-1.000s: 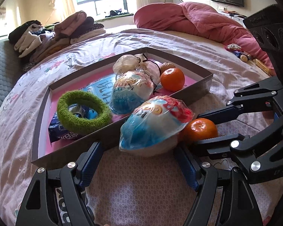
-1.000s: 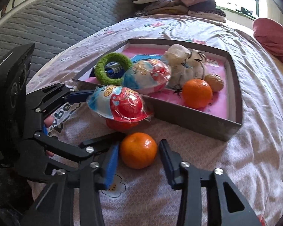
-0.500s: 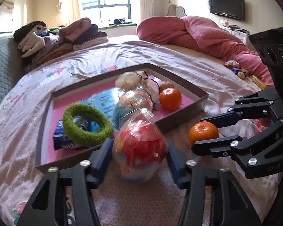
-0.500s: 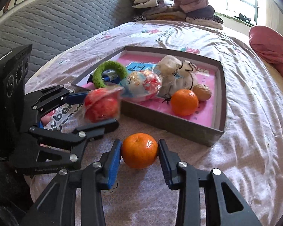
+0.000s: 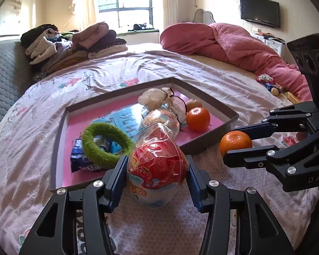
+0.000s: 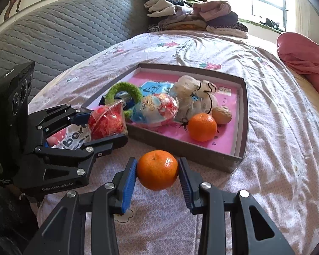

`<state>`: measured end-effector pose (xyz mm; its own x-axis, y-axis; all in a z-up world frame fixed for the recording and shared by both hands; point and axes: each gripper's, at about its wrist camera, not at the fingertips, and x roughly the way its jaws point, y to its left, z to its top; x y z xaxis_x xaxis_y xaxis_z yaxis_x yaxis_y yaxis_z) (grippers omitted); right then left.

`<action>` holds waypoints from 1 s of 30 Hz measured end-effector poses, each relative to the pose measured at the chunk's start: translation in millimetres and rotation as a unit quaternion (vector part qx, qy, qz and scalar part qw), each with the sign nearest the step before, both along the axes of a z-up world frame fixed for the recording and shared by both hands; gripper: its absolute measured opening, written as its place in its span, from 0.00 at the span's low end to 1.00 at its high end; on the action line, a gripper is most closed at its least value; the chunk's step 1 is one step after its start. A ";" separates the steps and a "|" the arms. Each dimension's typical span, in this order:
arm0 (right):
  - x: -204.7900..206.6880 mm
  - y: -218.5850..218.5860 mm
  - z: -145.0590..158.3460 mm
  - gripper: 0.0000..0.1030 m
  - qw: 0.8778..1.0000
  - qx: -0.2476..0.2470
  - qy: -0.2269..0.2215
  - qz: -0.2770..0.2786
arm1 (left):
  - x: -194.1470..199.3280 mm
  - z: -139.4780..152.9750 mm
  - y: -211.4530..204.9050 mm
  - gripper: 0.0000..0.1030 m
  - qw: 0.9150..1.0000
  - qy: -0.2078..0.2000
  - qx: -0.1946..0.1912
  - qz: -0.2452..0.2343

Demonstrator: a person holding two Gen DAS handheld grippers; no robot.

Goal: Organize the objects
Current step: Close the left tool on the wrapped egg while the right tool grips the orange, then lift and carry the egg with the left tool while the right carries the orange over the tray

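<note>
The left gripper (image 5: 157, 178) is clamped on a wrapped red toy egg (image 5: 157, 170), which is held just outside the near wall of the shallow box (image 5: 210, 140), while the right gripper (image 6: 157, 176) is clamped on a loose orange (image 6: 157, 170), seemingly raised off the bedsheet (image 6: 276, 148) by the box's near edge. Inside the box are seen a green ring (image 5: 106, 144), a second wrapped egg (image 6: 157, 108), a bagged bundle (image 6: 193, 97), another orange (image 6: 202, 127) and what may be a walnut (image 6: 222, 114).
</note>
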<state>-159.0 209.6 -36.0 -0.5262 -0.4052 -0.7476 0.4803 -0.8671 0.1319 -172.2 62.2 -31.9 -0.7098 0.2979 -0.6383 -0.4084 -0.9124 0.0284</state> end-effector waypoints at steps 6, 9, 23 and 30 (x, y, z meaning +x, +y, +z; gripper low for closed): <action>-1.7 0.9 14.2 0.38 1.000 -0.009 0.019 -0.009 | 3.1 18.1 -4.6 0.52 1.000 0.013 0.002 0.021; -4.9 2.0 23.0 0.38 0.999 -0.014 0.029 -0.017 | 3.9 28.5 -7.8 0.52 0.999 0.017 0.011 0.029; -23.4 -2.0 52.1 0.38 0.997 -0.025 0.064 -0.033 | -7.7 50.9 -15.8 0.52 0.997 0.029 0.017 0.066; -31.5 -3.9 61.1 0.38 0.996 -0.026 0.078 -0.037 | -17.4 54.6 -17.4 0.52 0.996 0.034 0.015 0.077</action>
<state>-190.5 205.7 25.1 -0.6642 -0.3963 -0.6339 0.4327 -0.8952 0.1063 -189.6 44.7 22.7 -0.7902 0.2001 -0.5792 -0.2612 -0.9650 0.0231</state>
